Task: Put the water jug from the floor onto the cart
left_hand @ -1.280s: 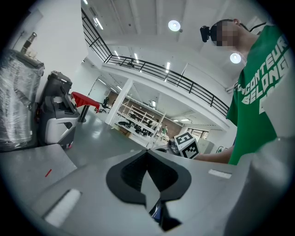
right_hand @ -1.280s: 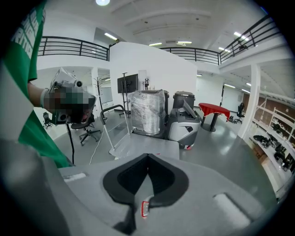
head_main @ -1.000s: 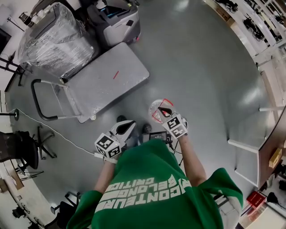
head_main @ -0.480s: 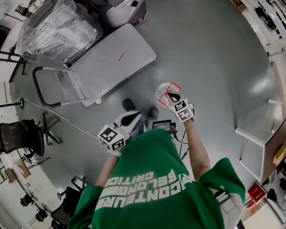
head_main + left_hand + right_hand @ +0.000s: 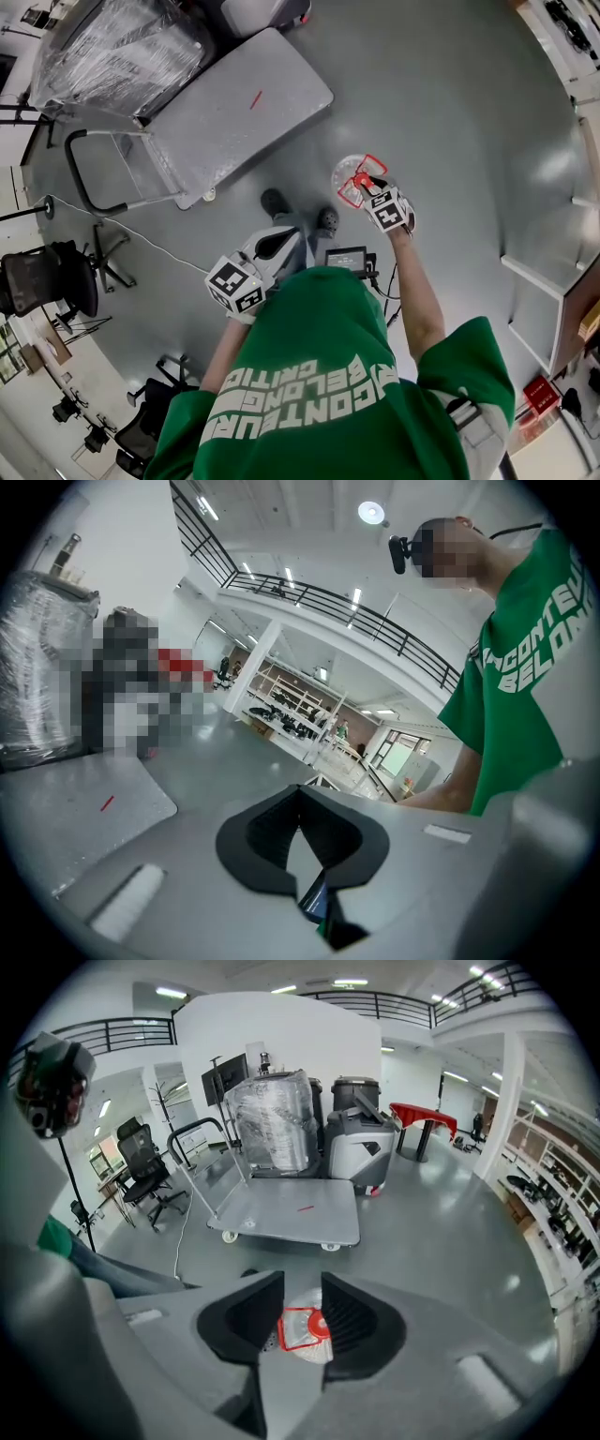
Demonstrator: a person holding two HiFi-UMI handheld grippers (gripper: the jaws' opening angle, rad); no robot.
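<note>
The water jug (image 5: 349, 174) is clear with a red cap and red handle and stands on the grey floor just ahead of the person's feet. My right gripper (image 5: 368, 185) points steeply down right over its top. Its jaws have just been opening, and in the right gripper view (image 5: 301, 1283) the jug's red cap (image 5: 316, 1327) and handle show in the gap between them, with the pads not pressing on it. The cart (image 5: 246, 111), a flat grey platform with a tube handle (image 5: 91, 183), stands to the far left of the jug. My left gripper (image 5: 269, 247) hangs shut and empty by the person's waist (image 5: 300, 794).
A plastic-wrapped load (image 5: 111, 49) and a grey machine (image 5: 261, 13) stand behind the cart. A cable (image 5: 141, 239) crosses the floor on the left near office chairs (image 5: 52, 281). Shelving (image 5: 562, 281) lines the right side. The person's shoes (image 5: 274, 202) are beside the jug.
My right gripper has sunk toward the jug's top and its jaws have gone from shut to open. The left gripper has stayed almost where it was.
</note>
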